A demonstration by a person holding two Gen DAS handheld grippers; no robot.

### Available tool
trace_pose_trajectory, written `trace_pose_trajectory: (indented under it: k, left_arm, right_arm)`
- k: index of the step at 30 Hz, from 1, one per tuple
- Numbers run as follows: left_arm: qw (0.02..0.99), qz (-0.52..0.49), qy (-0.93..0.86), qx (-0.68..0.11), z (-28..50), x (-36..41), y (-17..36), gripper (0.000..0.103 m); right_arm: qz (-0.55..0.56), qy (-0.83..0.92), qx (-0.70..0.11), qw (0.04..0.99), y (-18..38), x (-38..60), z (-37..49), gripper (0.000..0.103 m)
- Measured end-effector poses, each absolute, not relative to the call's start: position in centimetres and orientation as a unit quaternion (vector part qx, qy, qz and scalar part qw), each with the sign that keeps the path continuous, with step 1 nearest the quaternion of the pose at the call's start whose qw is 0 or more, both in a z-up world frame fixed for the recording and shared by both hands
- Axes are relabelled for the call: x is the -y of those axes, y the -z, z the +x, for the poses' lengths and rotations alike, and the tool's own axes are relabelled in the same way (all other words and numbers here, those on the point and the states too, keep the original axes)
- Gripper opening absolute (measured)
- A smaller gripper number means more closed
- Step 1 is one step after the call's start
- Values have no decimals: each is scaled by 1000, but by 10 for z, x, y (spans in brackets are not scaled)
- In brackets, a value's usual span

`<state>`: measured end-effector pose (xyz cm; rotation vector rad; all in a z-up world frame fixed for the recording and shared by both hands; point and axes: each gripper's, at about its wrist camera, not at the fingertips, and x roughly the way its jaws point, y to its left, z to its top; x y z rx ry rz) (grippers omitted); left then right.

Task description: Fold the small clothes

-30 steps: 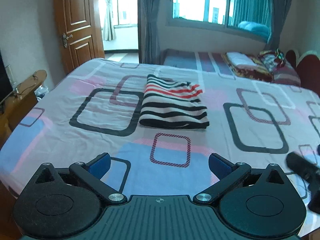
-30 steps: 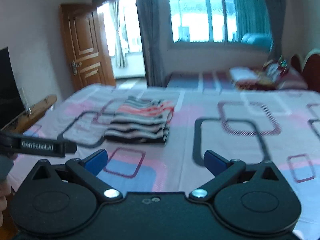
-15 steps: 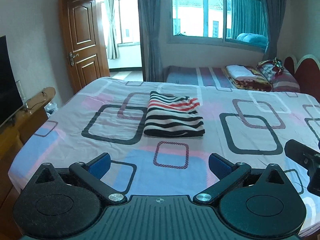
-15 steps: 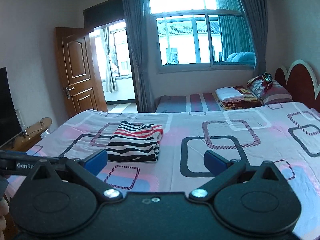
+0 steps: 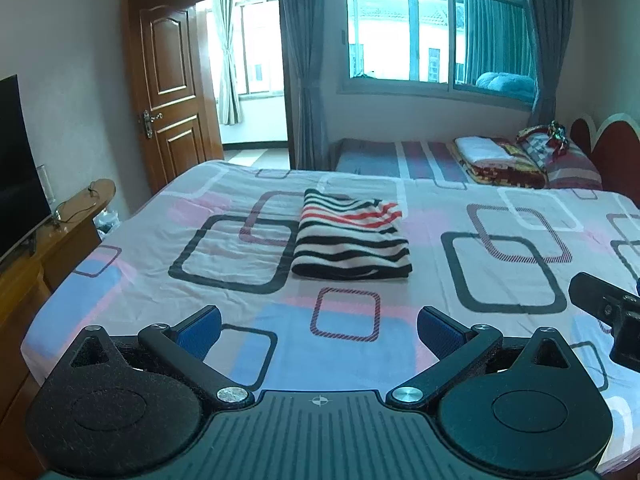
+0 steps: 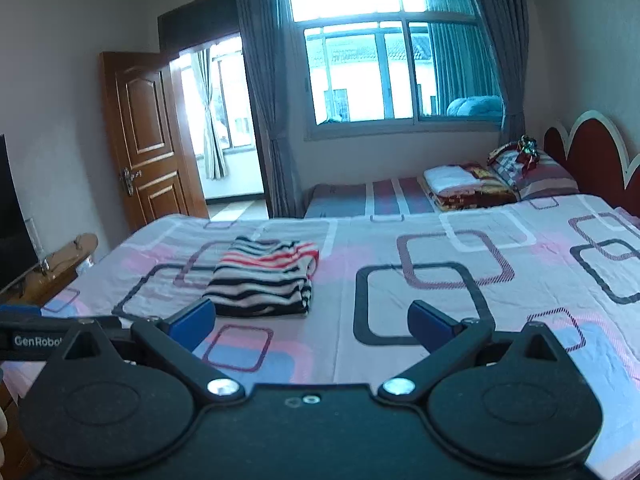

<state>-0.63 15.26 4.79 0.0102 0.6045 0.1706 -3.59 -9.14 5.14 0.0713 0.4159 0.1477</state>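
A small garment with black, white and red stripes [image 5: 352,236] lies folded into a neat rectangle on the bed [image 5: 500,272]. It also shows in the right wrist view [image 6: 262,280], left of centre. My left gripper [image 5: 318,326] is open and empty, held well back from the garment above the bed's near part. My right gripper [image 6: 312,320] is open and empty, also back from the garment and to its right. The right gripper's body shows at the right edge of the left wrist view [image 5: 608,312].
The bed carries a pink, blue and grey sheet with square patterns. A second bed with folded blankets [image 5: 496,160] stands behind it under the window. A wooden TV cabinet [image 5: 48,240] and a brown door [image 5: 172,92] are at the left. A red headboard [image 6: 588,152] is at the right.
Both grippers have pulled back and tilted up from the bed, so the garment looks smaller and farther away. The garment has not moved. Both grippers stay open.
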Motion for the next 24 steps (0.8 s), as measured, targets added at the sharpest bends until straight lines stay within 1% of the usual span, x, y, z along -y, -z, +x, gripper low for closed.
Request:
trace_pose_trajectory:
  k: [5, 24]
  left_arm:
    - [953, 8, -84, -292, -5, -152, -48, 103]
    - [949, 1, -101, -299, 3, -165, -41, 103]
  right_arm:
    - [39, -72, -197, 977, -57, 92, -35, 102]
    - [23, -51, -212, 976, -45, 85, -25, 102]
